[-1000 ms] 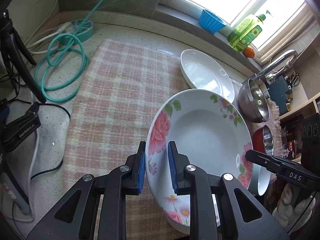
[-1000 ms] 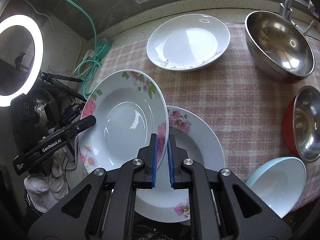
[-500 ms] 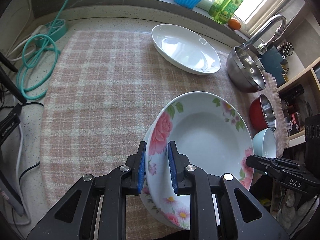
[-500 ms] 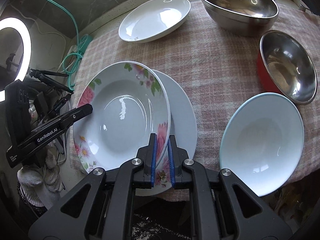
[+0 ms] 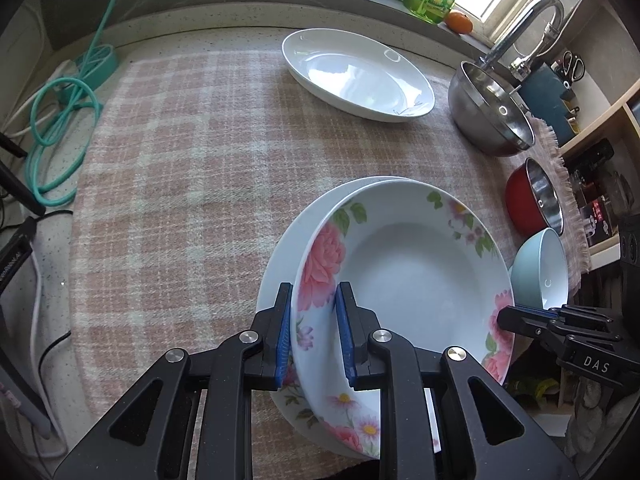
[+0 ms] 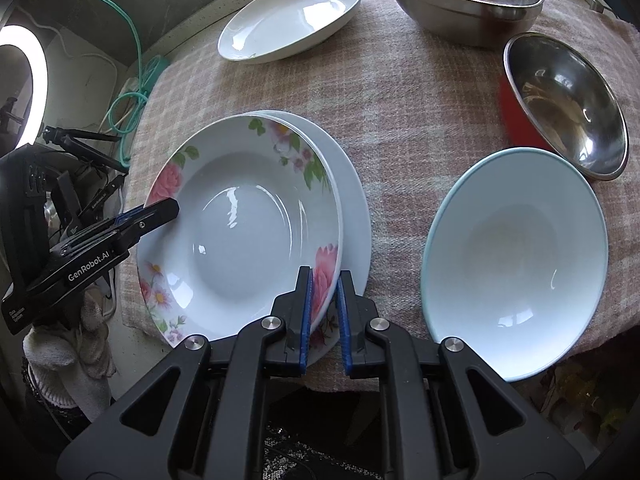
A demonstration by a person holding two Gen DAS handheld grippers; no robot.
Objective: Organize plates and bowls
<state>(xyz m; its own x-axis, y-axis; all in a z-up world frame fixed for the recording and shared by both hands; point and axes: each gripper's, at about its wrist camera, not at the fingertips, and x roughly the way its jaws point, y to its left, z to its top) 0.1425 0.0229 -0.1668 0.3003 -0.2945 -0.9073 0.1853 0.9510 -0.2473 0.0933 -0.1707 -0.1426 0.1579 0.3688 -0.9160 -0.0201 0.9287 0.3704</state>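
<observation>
Left wrist view, left to right. A teal cable (image 5: 60,120) lies coiled on the counter beside the checked cloth (image 5: 180,168), its upper run cut off by the frame edge. The left gripper (image 5: 312,332) has its blue pads on either side of the rim of the upper floral plate (image 5: 412,272), apparently clamped on it; the plate's near edge is hidden behind the gripper body. Beneath it lies a lower floral plate (image 5: 280,256), of which only a pale crescent and a flowered sliver show. Whether the two plates touch cannot be told. Farther back rests a white oval dish (image 5: 356,76). At right stand a steel bowl (image 5: 492,120), a red bowl (image 5: 532,200) and a pale blue bowl (image 5: 540,272), each seen edge-on and partly cut off. The right gripper's tip meets the plate's far rim.

Right wrist view, left to right. A ring light (image 6: 24,88) is cropped by the frame. The right gripper (image 6: 323,312) straddles the rim of the upper plate, with a narrow gap visible beside its right pad; whether it grips cannot be told. The pale blue bowl stands just right of the stacked plates, its near rim hidden by the gripper arm.
</observation>
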